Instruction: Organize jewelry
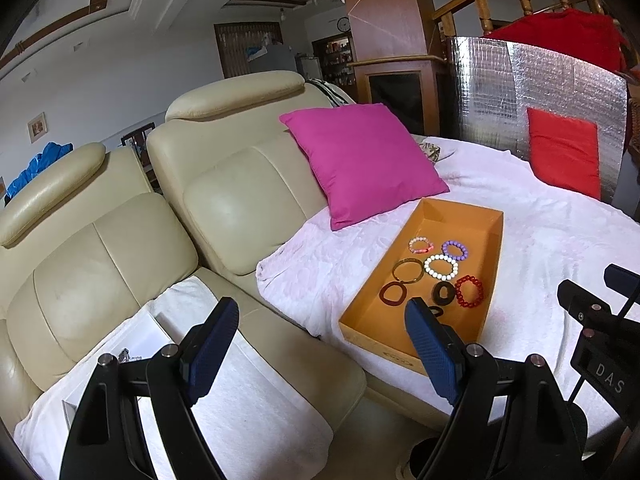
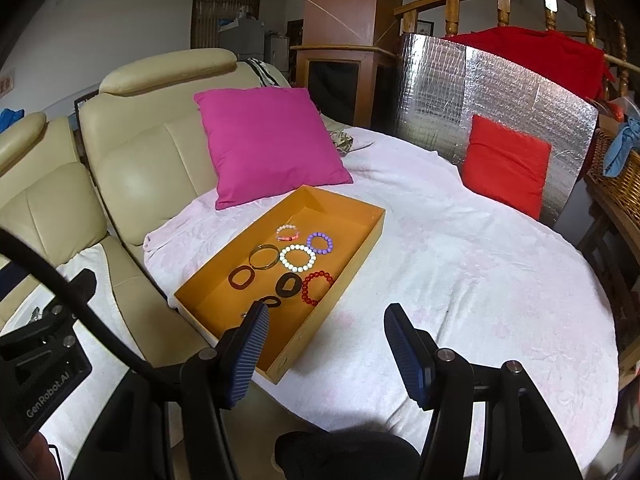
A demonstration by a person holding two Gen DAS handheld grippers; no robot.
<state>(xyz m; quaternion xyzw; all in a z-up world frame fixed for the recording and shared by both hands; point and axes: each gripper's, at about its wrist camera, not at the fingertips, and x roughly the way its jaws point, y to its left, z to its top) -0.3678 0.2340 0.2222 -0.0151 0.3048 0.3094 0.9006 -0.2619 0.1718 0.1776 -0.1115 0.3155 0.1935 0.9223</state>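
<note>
Right wrist view: right gripper point(image 2: 324, 340) hangs wide and empty, near the orange tray's point(image 2: 352, 256) low right wall, with bare pink blanket point(image 2: 480, 280) beyond it. Bracelets point(image 2: 298, 258) lie loose inside the tray. Left gripper point(image 1: 320, 344), also spread wide and empty, hovers over the sofa seat point(image 1: 288, 344) beside the tray's near-left corner.

Left gripper point(image 1: 320, 344): black frame, 2 dark-blue dimple-textured pads point(image 1: 212, 344), silver pivot screws. Right gripper point(image 2: 324, 348): same black build, blue ribbed pads point(image 2: 250, 352). White "GenRobot.AI" and "DAS" lettering on housings; black cable point(image 2: 80, 308).
</note>
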